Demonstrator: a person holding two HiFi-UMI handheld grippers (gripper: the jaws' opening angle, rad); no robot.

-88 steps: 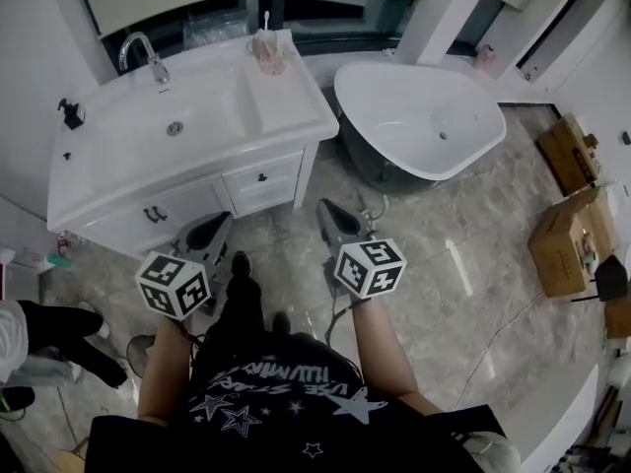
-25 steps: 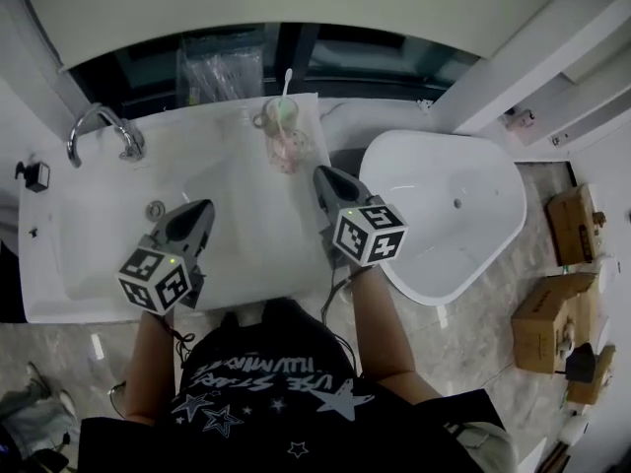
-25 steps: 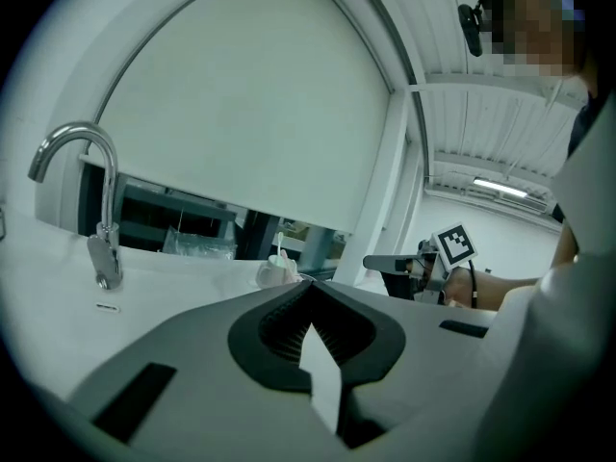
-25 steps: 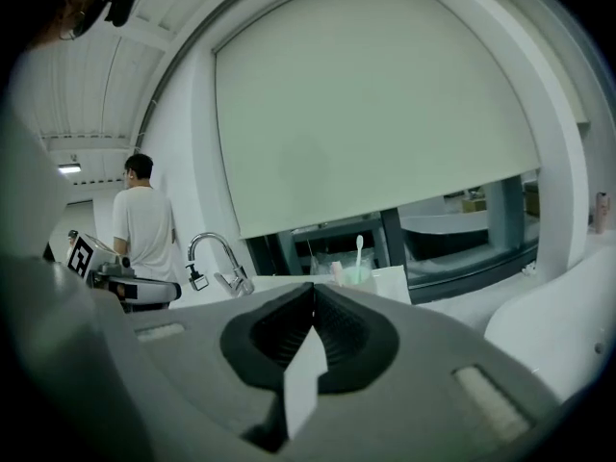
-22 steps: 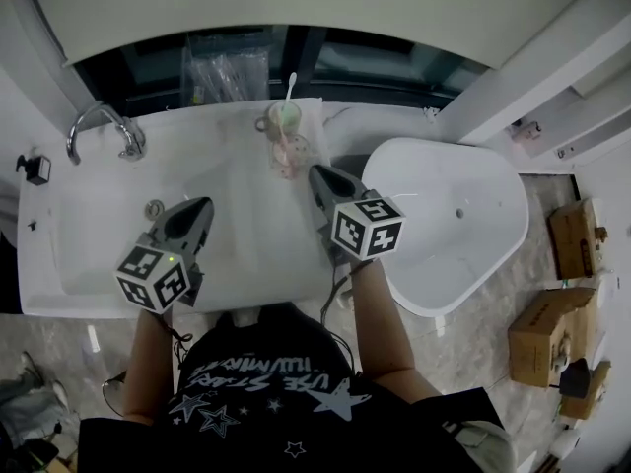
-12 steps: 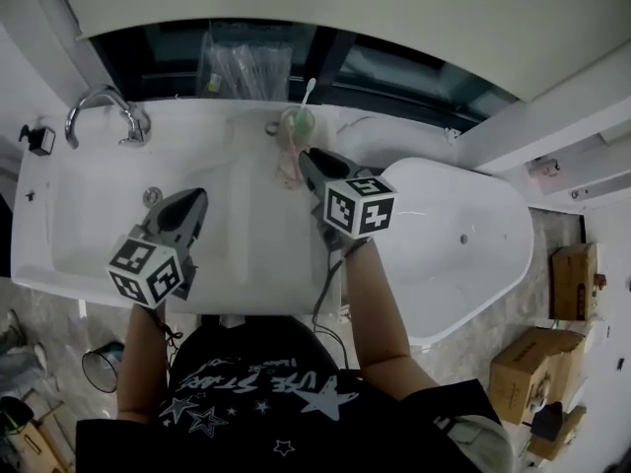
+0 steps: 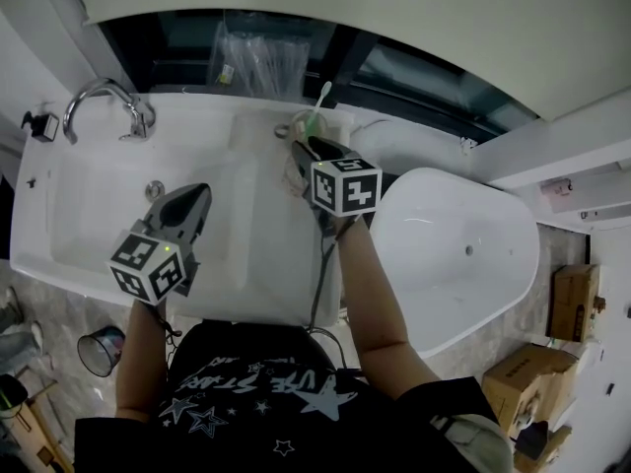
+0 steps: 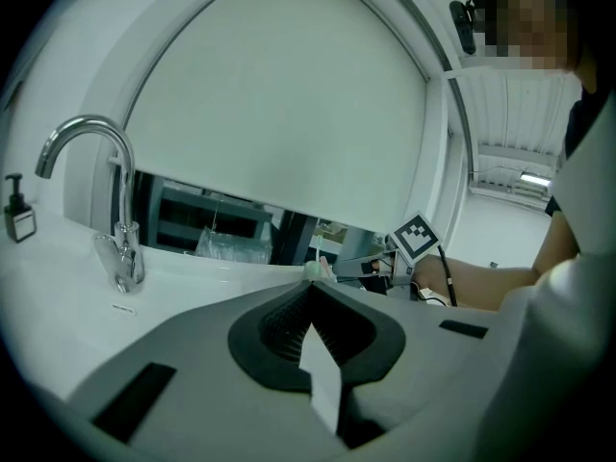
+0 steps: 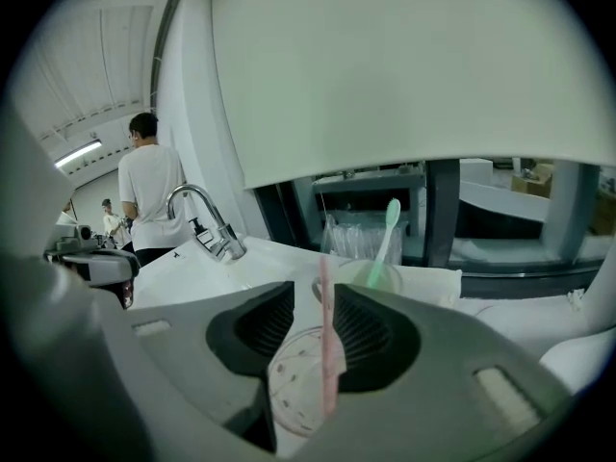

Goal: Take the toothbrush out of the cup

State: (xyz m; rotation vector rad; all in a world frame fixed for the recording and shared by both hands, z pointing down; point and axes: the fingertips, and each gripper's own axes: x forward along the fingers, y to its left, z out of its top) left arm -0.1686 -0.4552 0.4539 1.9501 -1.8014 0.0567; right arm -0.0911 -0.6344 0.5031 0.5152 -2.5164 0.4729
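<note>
1. In the head view, a white vanity top [image 7: 261, 225] is seen from above, with a faucet [image 7: 99, 101] at its back left. The left gripper [image 7: 200, 193] is held over the basin. The right gripper [image 7: 300, 150] is held at the back of the top, just in front of a green toothbrush [image 7: 321, 100].
2. In the left gripper view, the jaws are seen together at their tips, and nothing is held between them.
3. In the right gripper view, the jaws are seen apart; they have just been opening. A pink toothbrush [image 9: 325, 335] is seen upright between them, inside a clear dotted cup [image 9: 294, 385]. It is not seen to be pressed by the pads. The green toothbrush is leaned in a second cup [image 9: 373, 277] just behind.
</note>
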